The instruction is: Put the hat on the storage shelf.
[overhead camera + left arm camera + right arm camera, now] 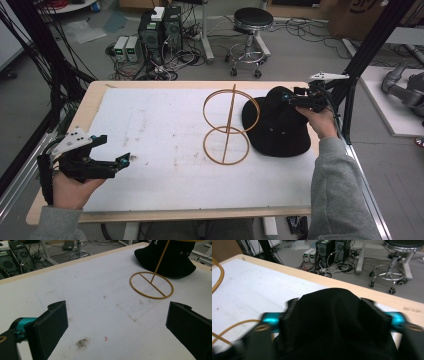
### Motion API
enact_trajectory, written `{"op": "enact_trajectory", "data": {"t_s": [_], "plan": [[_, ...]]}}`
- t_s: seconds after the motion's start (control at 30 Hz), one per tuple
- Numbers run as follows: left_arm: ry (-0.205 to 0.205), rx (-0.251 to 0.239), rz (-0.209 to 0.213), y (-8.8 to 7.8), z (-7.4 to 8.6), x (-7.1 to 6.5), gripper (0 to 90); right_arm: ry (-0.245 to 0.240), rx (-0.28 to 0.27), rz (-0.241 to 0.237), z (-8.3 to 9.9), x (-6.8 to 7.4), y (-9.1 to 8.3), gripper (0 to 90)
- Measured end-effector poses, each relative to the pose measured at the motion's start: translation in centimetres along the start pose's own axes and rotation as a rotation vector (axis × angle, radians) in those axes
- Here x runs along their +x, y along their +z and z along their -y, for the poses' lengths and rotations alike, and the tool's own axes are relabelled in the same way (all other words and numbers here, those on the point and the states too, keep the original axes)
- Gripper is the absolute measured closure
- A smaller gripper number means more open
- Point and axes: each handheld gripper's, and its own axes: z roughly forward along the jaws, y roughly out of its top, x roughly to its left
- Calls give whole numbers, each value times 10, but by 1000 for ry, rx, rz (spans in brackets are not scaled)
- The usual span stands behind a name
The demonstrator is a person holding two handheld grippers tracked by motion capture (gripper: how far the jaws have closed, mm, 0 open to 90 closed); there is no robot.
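High view puts the black hat point(277, 125) at the right end of the tabletop point(150, 135), and the right gripper point(295, 98) sits at the hat's far upper edge, on the crown, so the right hand point(320, 121) is by far the nearer one. Right gripper view has the crown point(334, 315) bulging up between the two jaws, the dark cloth filling the gap from one jaw to the other; the jaws stand partly closed around it and look to be pinching the fabric, though the blur there leaves the actual bite uncertain. The gold wire stand point(227, 125) rises just left of the hat, its lower ring flat on the tabletop and its upper ring overlapping the hat's brim from this angle (whether they touch I cannot tell). So a lift would have to carry the hat up and leftward to the upper ring.

The left gripper point(120, 161) hangs over the left side, well apart from both, its jaws point(117, 322) wide and empty.

The hat is soft, matte black, wide-brimmed, with small eyelets.
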Motion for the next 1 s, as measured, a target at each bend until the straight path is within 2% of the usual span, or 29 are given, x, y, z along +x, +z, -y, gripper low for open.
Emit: {"op": "enact_trajectory", "data": {"t_s": [0.13,0.17,0.23,0.3,0.37,0.47,0.7,1.0], "plan": [[-2,9,-2,2,2,1,45,-27,17,10,1,1,2,587],[-3,11,-1,2,2,1,44,-38,18,8,2,2,2,707],[-3,12,-2,3,2,1,45,-59,2,18,3,2,0,811],[-3,12,-3,3,2,1,45,-66,4,28,4,2,-2,863],[-4,11,-2,2,2,1,44,-69,7,26,4,2,-2,876],[-3,11,-2,3,2,0,44,-67,11,-8,4,-1,-5,889],[-5,11,-3,2,2,0,44,-75,12,-28,4,-1,-11,894],[-1,2,-4,0,1,-2,44,-106,11,-64,-6,4,-34,898]]}}
